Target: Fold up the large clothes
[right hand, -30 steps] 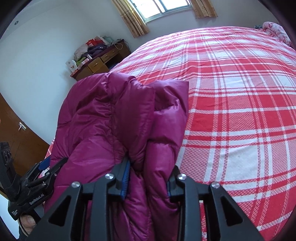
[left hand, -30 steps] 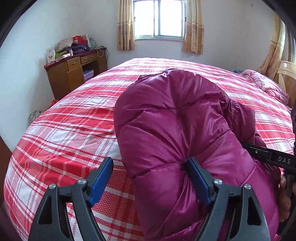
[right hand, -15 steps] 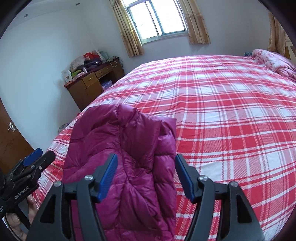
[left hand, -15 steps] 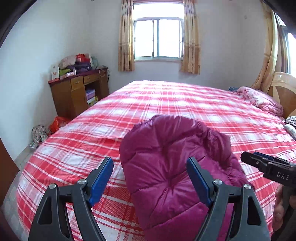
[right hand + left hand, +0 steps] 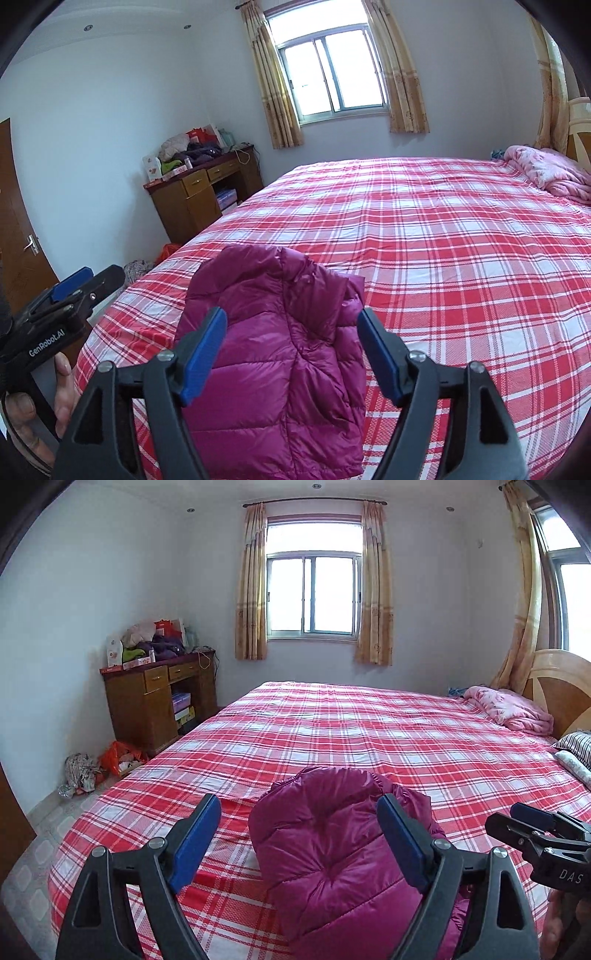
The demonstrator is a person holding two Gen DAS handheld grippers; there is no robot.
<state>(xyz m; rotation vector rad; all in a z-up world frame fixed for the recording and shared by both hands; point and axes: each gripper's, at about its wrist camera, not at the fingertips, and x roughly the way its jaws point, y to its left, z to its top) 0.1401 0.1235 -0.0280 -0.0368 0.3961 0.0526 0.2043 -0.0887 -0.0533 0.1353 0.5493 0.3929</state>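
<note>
A magenta quilted down jacket (image 5: 332, 853) lies folded in a bundle on the near part of the red plaid bed (image 5: 369, 731). It also shows in the right wrist view (image 5: 280, 354). My left gripper (image 5: 299, 843) is open and empty, held back above the jacket's near end. My right gripper (image 5: 291, 354) is open and empty, also above the jacket. The right gripper shows at the right edge of the left wrist view (image 5: 535, 830). The left gripper shows at the left edge of the right wrist view (image 5: 74, 291).
A pink blanket (image 5: 509, 710) and striped pillows (image 5: 576, 744) lie by the wooden headboard (image 5: 557, 679). A cluttered wooden desk (image 5: 155, 698) stands at the left wall, with bags (image 5: 99, 764) on the floor. A door (image 5: 18, 236) is at the left.
Both grippers let go of the jacket and pulled back and up. The right gripper opened from shut on the jacket. The jacket now rests on the bed.
</note>
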